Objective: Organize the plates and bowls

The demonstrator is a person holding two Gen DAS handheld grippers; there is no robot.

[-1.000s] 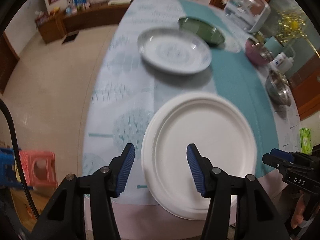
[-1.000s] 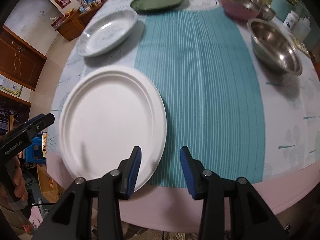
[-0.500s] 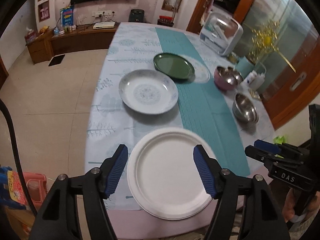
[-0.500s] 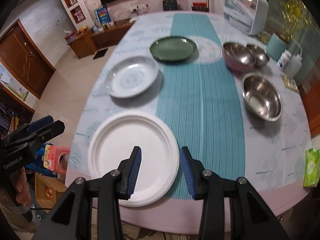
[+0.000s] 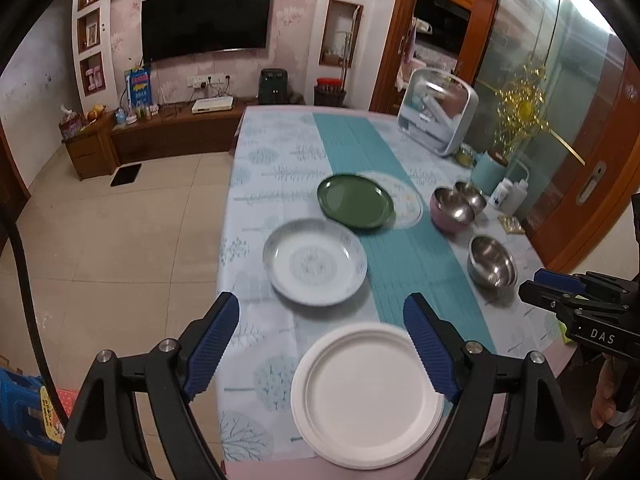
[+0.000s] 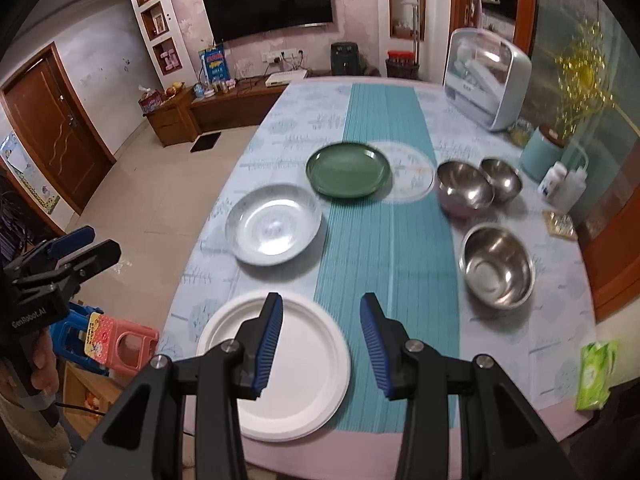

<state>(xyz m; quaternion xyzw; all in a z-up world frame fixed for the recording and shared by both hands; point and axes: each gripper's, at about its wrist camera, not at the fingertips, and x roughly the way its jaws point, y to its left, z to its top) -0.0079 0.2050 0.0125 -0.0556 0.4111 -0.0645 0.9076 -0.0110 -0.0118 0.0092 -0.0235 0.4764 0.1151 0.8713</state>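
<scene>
Left wrist view, items on my table (image 5: 276,160): my left tongs (image 5: 320,344) hung above the near edge, jaws spread wide and just opening further, nothing between the pads. White paper plate (image 5: 366,396) lay flat below them at the table's near edge. Patterned plate (image 5: 315,266) sat behind it; green plate (image 5: 355,201) farther back, overlapping what looked like a pale round mat (blurred). Steel bowl (image 6: 497,266) stood alone at the right; pink bowl (image 6: 464,188) and small steel bowl (image 6: 501,179) touched. My right tongs (image 6: 321,340) were half parted, empty.
</scene>
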